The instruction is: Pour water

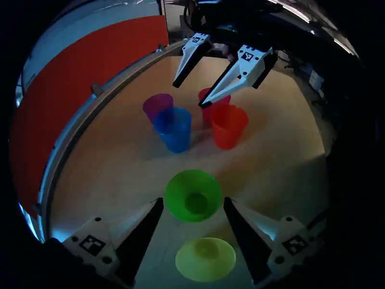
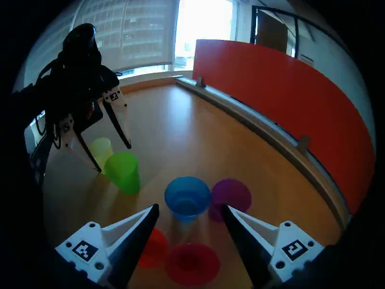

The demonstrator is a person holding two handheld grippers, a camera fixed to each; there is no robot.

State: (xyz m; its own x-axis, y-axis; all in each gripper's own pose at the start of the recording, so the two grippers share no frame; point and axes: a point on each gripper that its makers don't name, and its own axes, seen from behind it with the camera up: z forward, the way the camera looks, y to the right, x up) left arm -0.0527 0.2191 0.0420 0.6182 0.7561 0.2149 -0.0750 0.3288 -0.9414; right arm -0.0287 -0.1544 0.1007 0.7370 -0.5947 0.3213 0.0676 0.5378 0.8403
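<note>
The left claw (image 1: pixel 192 200) is open around the green cup (image 1: pixel 193 195).
The cup stands straight up between its two fingers, not squeezed. The right claw (image 2: pixel 188 206) is open too, with the blue cup (image 2: pixel 187 195) just ahead.

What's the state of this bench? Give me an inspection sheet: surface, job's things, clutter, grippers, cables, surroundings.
Surface: wooden table, bare apart from the cups.
Job's things: six upright cups: yellow cup, green cup, blue cup, purple cup, orange cup, red cup; cannot tell whether any holds water.
Clutter: nothing seen.
Grippers: left gripper open, over green cup; right gripper open, facing blue cup.
Cables: dark loops behind left gripper.
Surroundings: red partition, window.
</note>
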